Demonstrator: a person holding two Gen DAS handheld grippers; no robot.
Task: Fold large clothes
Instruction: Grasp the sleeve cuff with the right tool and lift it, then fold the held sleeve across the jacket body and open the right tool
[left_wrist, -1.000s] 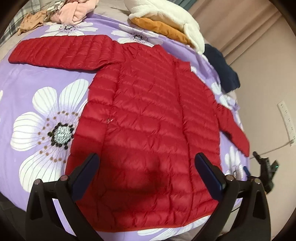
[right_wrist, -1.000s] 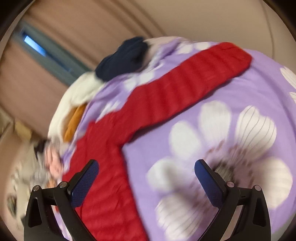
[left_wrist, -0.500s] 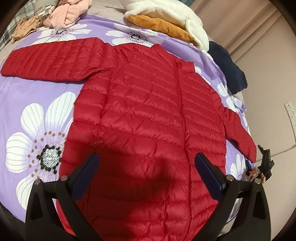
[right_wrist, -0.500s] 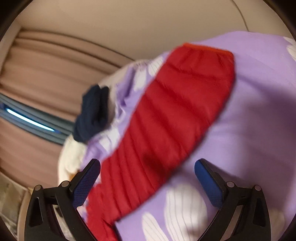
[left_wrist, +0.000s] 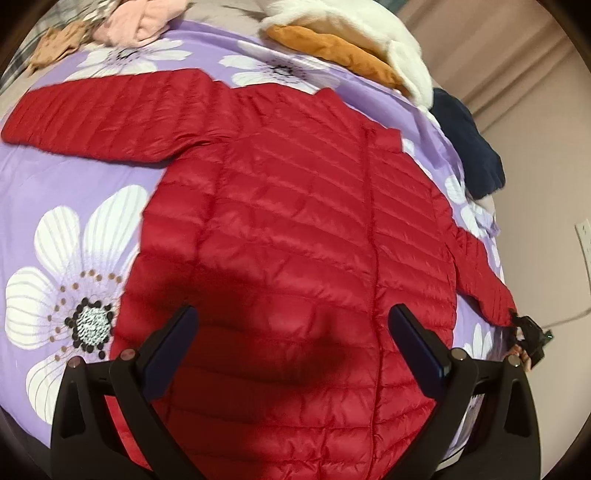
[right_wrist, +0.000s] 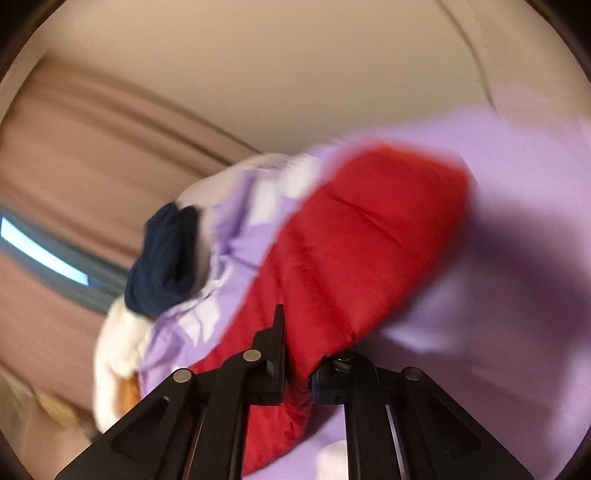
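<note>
r gripper (right_wrist: 295, 369) clamped on red jacket (left_wrist: 295, 229) sleeve; l gripper (left_wrist: 293, 343) spread above.

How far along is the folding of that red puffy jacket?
Barely begun. Done: the red jacket lies spread flat on the floral bedspread. In hand: the right gripper has clamped one sleeve end; the left gripper hovers open. Left: every fold.

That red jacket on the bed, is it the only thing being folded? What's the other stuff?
Part of the job:
- red puffer jacket, spread flat
- its sleeve, clamped in the right gripper
- left gripper, open above the hem

Just lying about:
- navy garment
- white fleece over an orange item
- pink clothes
- floral bedspread
</note>
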